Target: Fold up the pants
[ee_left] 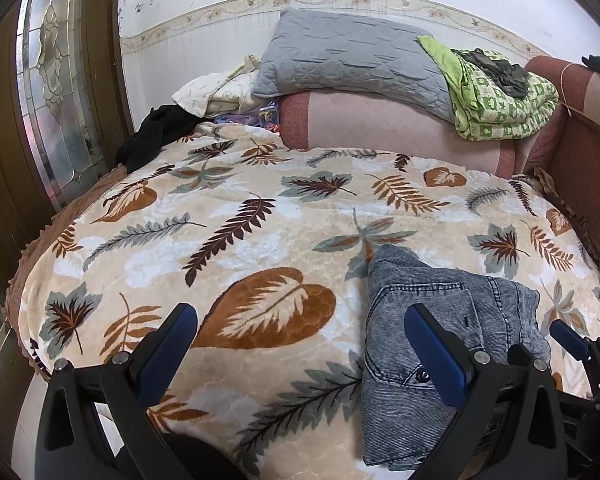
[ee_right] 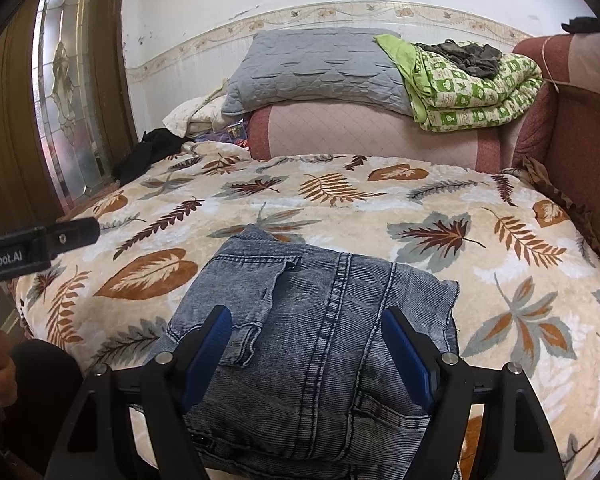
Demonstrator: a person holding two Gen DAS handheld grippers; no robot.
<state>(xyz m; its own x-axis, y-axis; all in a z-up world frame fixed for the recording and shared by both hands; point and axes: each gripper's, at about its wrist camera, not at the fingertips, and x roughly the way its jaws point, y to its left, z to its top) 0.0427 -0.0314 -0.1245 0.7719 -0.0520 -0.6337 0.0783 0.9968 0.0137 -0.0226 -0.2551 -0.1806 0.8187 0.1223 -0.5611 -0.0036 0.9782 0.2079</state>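
The pants are grey-blue jeans (ee_right: 320, 280), folded into a compact stack near the front edge of a leaf-patterned blanket (ee_right: 440, 208). My right gripper (ee_right: 306, 316) hovers right over the stack, open, its blue pads apart above the denim and nothing pinched. In the left wrist view the jeans (ee_left: 440, 292) lie at the lower right. My left gripper (ee_left: 300, 314) is open over bare blanket beside them, its right finger overlapping the stack's left edge. One right-gripper fingertip (ee_left: 568, 338) shows past the jeans. The left gripper's black body (ee_right: 40, 244) juts in at the right view's left edge.
At the back lie a grey pillow (ee_left: 340, 52), a pink bolster (ee_left: 380, 124) and a green patterned quilt (ee_left: 500, 96). A black garment (ee_left: 148, 136) sits at the back left by a wooden door with a glass panel (ee_left: 56, 92). A red upholstered arm (ee_right: 572, 140) bounds the right side.
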